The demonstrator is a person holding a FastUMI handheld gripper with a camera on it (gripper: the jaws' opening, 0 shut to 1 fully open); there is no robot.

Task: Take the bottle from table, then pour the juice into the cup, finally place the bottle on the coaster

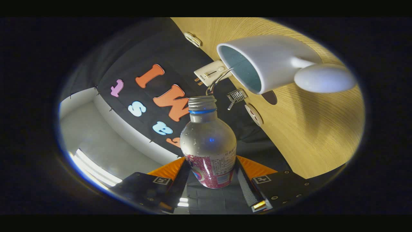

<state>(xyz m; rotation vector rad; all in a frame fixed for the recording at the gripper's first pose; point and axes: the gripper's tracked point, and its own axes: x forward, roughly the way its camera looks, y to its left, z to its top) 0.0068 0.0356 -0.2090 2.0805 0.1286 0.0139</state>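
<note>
Bottle (208, 141) sits clamped between the two fingers of the gripper (212, 180), both pressing on the labelled lower body, one on each side. Cap is off; bare threaded neck with a blue ring below it points away from the fingers toward the cup (257, 62). The whole scene is rolled over: the wooden table (309, 135) runs up one side, so the bottle is tipped well over for the pour.

A thin clear stream (220, 79) arcs from the mouth to the cup's rim. The cup is white with a pale blue inside and a thick handle, and stands on the table just beyond the neck. Pour is under way, I judge; the coaster step is not yet done.

Handling notes:
- Clear plastic body, droplets inside the shoulder. Looks nearly drained, so probably light and getting lighter.
- Thin walls likely give under squeeze; too much pressure could buckle the body or spurt the stream.
- Glossy label wrap may be slick; a tilted bottle could slide or twist in the grip.
- The present hold on the straight labelled section seems the best spot. The rounded shoulder above would shed the fingers.
- Small flat markers (254, 114) lie on the table near the cup.
</note>
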